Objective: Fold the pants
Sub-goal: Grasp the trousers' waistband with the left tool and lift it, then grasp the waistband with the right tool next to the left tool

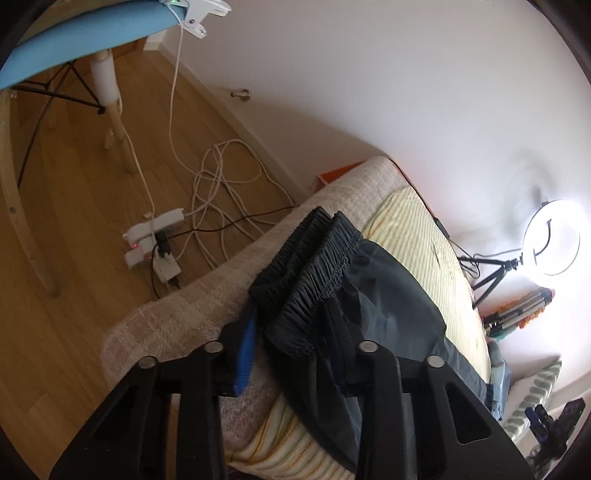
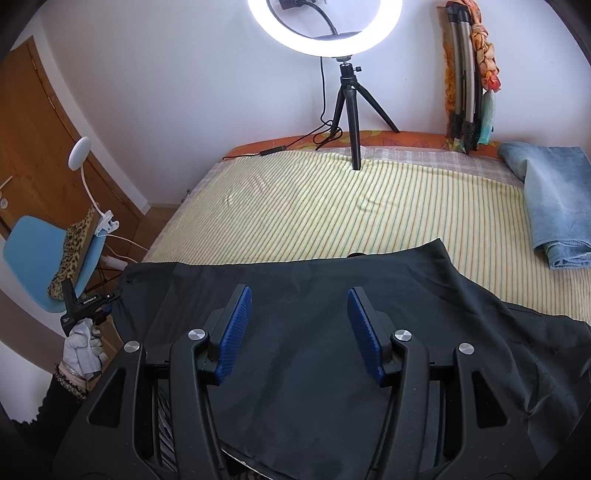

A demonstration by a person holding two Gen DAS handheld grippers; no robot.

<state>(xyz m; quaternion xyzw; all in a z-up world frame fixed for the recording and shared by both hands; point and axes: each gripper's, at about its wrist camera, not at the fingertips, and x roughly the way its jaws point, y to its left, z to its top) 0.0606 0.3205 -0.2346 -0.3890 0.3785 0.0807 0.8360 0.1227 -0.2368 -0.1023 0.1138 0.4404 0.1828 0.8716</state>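
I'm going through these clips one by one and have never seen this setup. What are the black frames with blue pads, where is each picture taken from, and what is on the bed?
Each black frame is a hand-held two-finger gripper with a wide-angle camera mounted behind it, so each picture looks forward along one gripper's fingers. No robot is involved: in the right view you can see the person's gloved hand holding the left gripper.

The left view shows the left gripper with the gathered elastic waistband of the dark pants lying between its fingers; whether it is clamped I cannot tell, as fabric hides one pad.

The right view shows the right gripper with its jaws apart above the dark pants, gripping nothing.

The pants lie on a yellow striped bed sheet. Folded blue jeans and a ring light on a tripod also stand there.
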